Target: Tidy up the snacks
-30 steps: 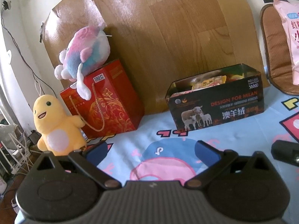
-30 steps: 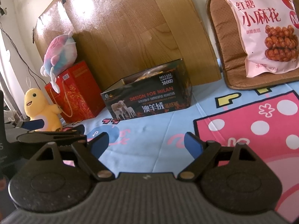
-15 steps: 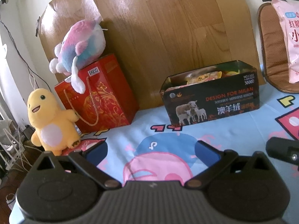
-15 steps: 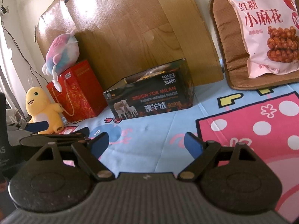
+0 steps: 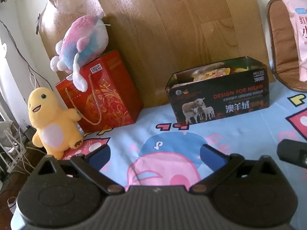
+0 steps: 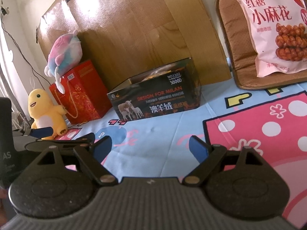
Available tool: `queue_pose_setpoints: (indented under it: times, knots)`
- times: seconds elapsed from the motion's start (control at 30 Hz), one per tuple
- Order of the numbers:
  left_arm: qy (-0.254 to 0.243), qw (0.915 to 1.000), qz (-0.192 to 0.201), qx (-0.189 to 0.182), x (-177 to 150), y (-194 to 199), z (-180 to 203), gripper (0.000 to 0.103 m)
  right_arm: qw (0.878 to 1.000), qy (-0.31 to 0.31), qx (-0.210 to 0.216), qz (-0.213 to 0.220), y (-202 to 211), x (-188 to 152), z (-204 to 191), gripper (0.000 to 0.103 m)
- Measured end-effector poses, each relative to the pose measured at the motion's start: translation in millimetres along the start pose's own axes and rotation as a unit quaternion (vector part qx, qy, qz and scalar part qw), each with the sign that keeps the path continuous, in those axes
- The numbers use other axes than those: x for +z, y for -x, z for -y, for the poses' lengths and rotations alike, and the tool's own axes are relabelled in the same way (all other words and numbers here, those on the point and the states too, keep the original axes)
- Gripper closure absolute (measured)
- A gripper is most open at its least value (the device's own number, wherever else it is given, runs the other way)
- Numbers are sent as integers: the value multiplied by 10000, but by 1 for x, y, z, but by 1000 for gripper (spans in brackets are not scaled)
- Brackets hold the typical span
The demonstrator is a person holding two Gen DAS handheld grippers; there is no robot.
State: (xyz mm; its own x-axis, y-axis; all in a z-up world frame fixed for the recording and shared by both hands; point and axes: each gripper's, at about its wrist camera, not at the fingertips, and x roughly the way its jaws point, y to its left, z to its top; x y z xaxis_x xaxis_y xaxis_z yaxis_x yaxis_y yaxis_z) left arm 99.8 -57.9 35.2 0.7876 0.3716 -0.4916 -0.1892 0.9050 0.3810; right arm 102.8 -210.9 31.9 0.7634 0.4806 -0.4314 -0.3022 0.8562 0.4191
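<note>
Two tongs, left tongs [image 5: 155,154] and right tongs [image 6: 150,146], both released, empty; black snack box [image 5: 218,94] ahead; pink snack bag [image 6: 272,25] right of box.

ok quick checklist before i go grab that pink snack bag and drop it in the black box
1. Right gripper open and holding nothing: ok, fingers spread wide.
2. Left gripper open and holding nothing: ok.
3. Pink snack bag reachable: ok, it leans upright against the brown cushion, nothing in front of it.
4. Black box open on top: ok, no lid on it.
5. Room left in the box: cannot tell, wrapped snacks already show inside and the bag looks large beside it.
6. Path from bag to box across the mat: ok, nothing lies between them.
</note>
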Motion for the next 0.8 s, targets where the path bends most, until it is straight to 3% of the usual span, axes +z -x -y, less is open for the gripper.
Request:
queue_pose_setpoints:
  times: [0.37, 0.8]
  knots:
    - [13, 9998, -2, 192, 0, 3, -7, 0, 10000, 6, -15, 40, 2, 1, 0, 13]
    - [150, 9998, -69, 142, -5, 6, -14, 0, 10000, 50, -4, -28, -1, -1, -2, 13]
